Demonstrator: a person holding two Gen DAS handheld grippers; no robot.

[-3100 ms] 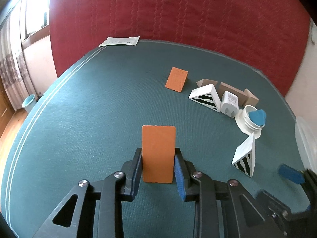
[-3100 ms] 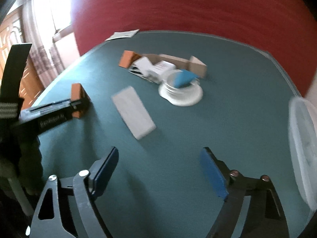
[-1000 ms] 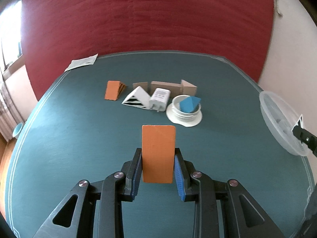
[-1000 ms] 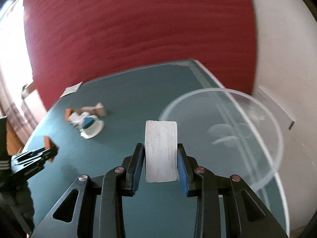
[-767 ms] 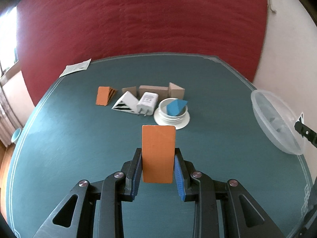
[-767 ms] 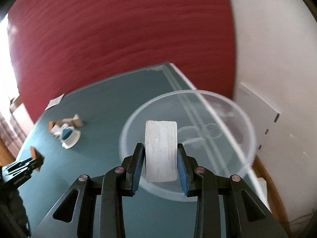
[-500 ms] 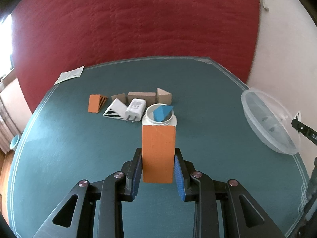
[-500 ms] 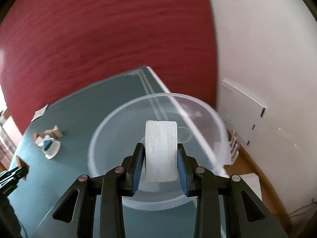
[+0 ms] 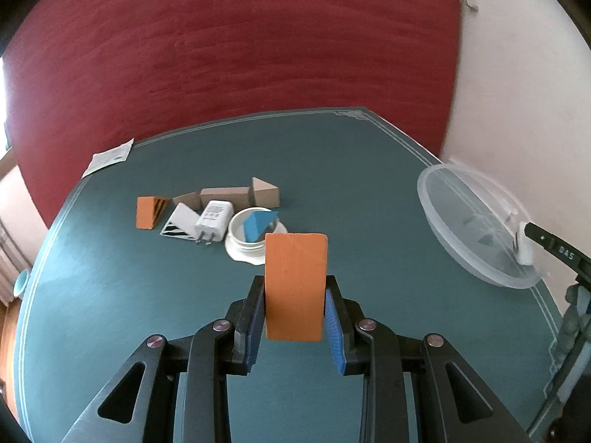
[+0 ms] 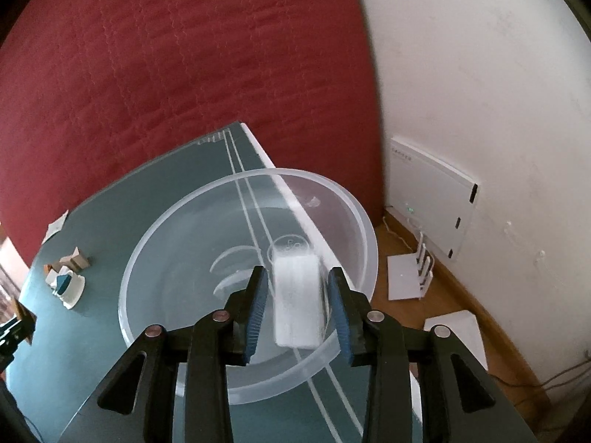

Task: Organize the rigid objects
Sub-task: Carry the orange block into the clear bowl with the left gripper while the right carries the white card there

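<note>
Below, each label names one part of the scene.
Surface: a green table [image 9: 110, 295] with pale border lines; a red quilted hanging covers the wall behind it, beside a white wall.
Bowl: a clear plastic bowl [image 10: 155, 258] at the table's right edge.
Left gripper [image 9: 294, 319]: pads pressed on both sides of an upright orange block [image 9: 295, 288], held above the table.
Right gripper [image 10: 295, 313]: jaws just opening; small gaps show on both sides of the blurred white block [image 10: 297, 302], which is over the bowl.
Cluster: an orange wedge [image 9: 146, 212], striped white wedge [image 9: 181, 223], white charger [image 9: 214, 219], brown blocks [image 9: 236, 195] and a white cup [image 9: 245, 245] holding a blue piece [image 9: 258, 223], well apart from the bowl.
Left view only: a paper slip [image 9: 109, 157] at the far edge.
Right view only: the wooden floor [image 10: 476, 317] and a white router [image 10: 408, 273] beside the wall.
</note>
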